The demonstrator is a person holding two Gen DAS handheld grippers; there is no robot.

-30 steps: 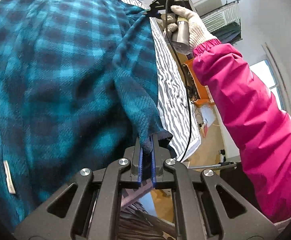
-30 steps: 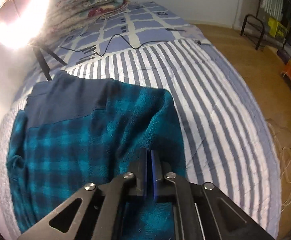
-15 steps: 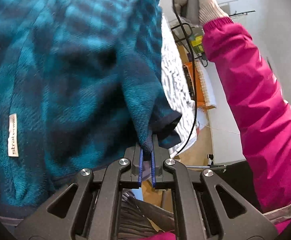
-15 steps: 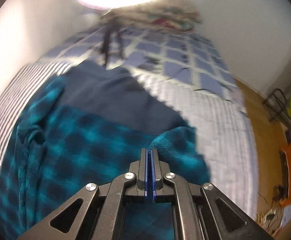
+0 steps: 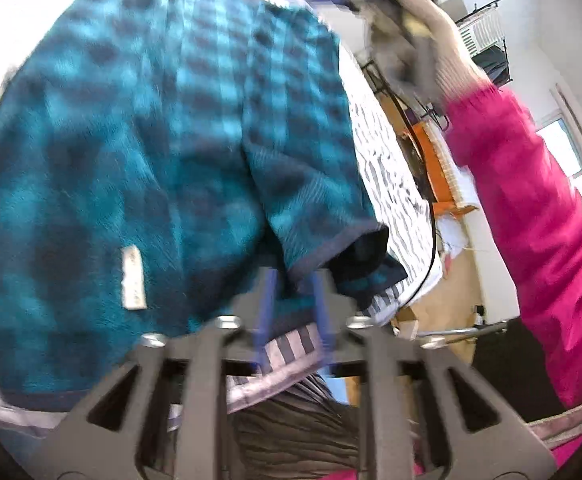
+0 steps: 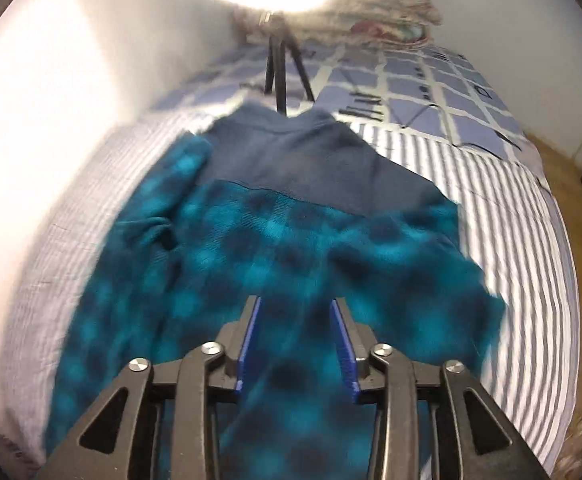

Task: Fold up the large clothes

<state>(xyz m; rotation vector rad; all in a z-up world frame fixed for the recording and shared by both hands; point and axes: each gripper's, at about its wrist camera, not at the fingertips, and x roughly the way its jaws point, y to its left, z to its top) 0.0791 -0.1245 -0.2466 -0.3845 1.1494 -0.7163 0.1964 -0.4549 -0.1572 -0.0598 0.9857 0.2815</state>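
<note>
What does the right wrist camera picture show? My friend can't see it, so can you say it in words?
A teal and dark plaid fleece top with a plain navy upper part lies spread on a striped bedspread. The right gripper hangs open just above it, blue pads apart. Behind stand a black tripod under a bright lamp, and a pile of folded bedding.

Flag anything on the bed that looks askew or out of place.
The teal plaid fleece lies crooked, one sleeve bunched at its side. A black tripod stands on the bedding right behind its collar, odd for a folding surface. Both grippers are open.
</note>
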